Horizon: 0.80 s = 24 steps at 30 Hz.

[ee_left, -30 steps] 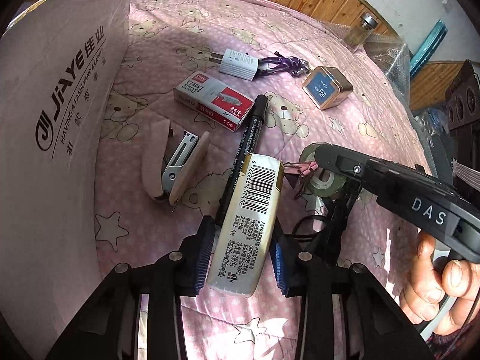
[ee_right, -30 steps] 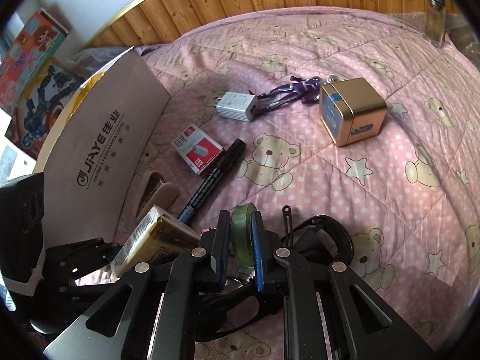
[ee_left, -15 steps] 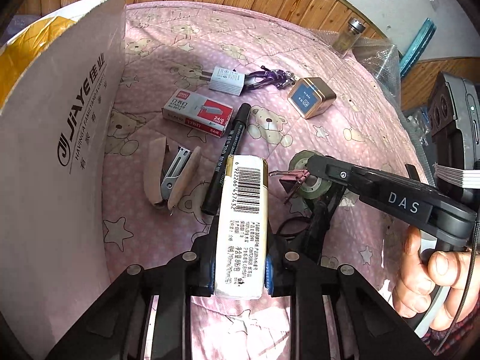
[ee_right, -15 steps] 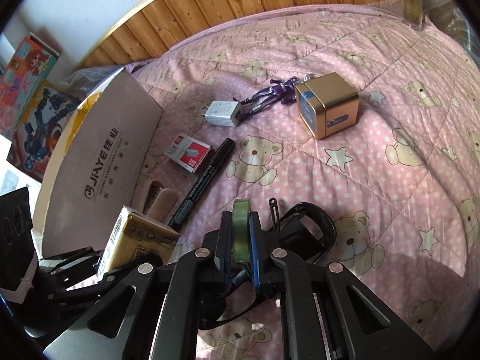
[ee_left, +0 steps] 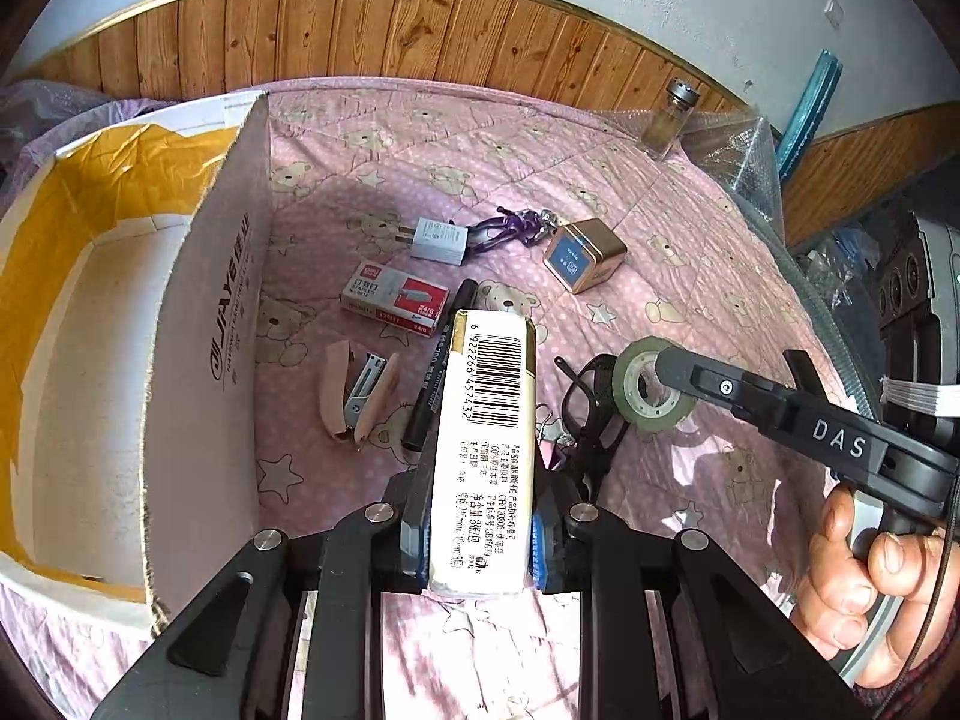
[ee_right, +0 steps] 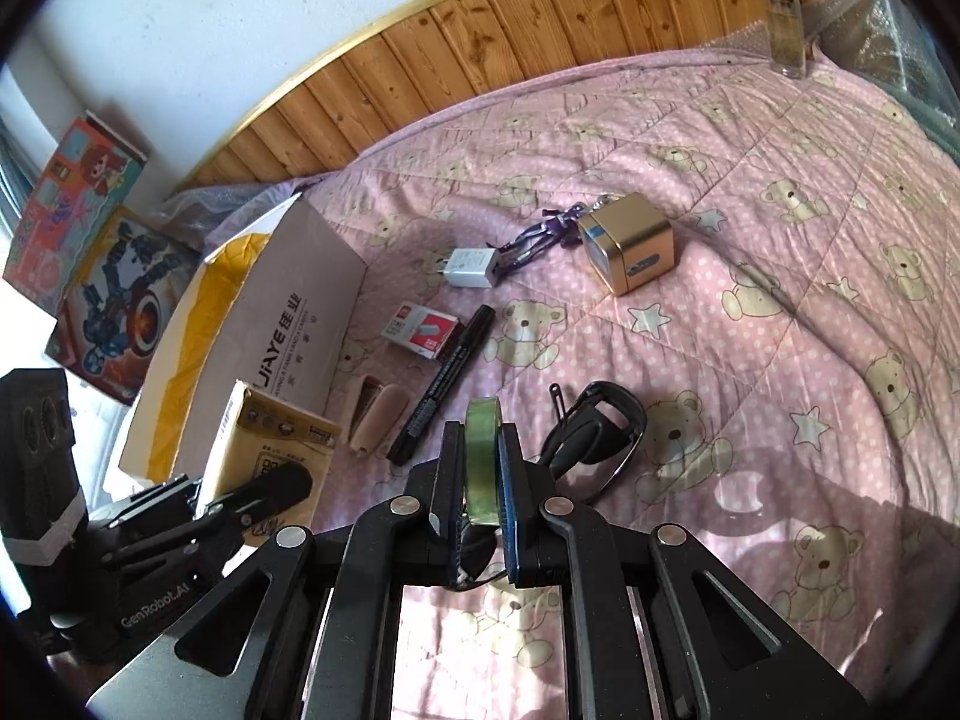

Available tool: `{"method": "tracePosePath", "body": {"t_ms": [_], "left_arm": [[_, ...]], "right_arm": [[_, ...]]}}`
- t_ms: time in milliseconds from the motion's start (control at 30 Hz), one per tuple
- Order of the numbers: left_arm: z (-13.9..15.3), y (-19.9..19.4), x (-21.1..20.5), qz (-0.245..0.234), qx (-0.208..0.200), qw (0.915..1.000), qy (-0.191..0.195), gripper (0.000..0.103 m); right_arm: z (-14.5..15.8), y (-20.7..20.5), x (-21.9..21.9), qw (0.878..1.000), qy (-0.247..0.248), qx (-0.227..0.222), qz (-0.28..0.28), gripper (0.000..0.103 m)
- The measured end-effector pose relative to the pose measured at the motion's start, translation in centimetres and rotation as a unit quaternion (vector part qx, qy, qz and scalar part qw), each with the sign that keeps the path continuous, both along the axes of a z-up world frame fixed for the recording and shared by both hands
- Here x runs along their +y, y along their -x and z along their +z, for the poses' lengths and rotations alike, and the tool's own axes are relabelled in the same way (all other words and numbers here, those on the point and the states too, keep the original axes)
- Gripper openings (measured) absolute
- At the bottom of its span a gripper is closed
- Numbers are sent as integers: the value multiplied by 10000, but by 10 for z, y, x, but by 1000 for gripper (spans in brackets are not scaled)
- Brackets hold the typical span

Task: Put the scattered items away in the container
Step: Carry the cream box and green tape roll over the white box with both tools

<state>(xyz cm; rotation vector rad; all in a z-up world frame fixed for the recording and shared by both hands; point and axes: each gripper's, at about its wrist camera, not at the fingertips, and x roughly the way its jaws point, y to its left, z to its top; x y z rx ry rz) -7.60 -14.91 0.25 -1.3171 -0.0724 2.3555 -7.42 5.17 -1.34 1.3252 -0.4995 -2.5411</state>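
Note:
My left gripper (ee_left: pixel 477 516) is shut on a cream tissue pack (ee_left: pixel 486 450) with a barcode, lifted above the pink quilt beside the cardboard box (ee_left: pixel 204 312). My right gripper (ee_right: pixel 480 480) is shut on a roll of greenish tape (ee_right: pixel 482 456), also raised; in the left wrist view the tape roll (ee_left: pixel 651 387) hangs at the right. On the quilt lie a staple box (ee_left: pixel 393 299), a stapler (ee_left: pixel 360 390), a black marker (ee_left: pixel 438 372), a white charger (ee_left: pixel 437 238) with purple cord, a gold tin (ee_left: pixel 583 255) and black glasses (ee_right: pixel 600 426).
The box (ee_right: pixel 240 324) stands open on the left, yellow lined. A glass jar (ee_right: pixel 783 24) stands at the bed's far corner by wooden panelling. Bubble wrap (ee_left: pixel 732 150) lies at the right edge. Toy boxes (ee_right: pixel 90 252) sit left of the bed. A hand (ee_left: pixel 864 576) holds the right gripper.
Both grippers have risen and pulled back from the quilt, carrying the tissue pack and the tape roll. The left jaws closed onto the pack. The open top of the box has come into view.

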Motion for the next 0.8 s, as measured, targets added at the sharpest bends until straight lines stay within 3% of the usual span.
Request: {"method": "tracePosePath", "body": {"t_ms": [300, 800], "left_arm": [[24, -20, -13, 258, 371, 9985, 300, 24], [63, -55, -52, 568, 842, 9948, 62, 24]], "right_arm": [[15, -32, -29, 9993, -54, 200, 307, 11], [55, -66, -89, 9936, -287, 653, 872, 11]]}}
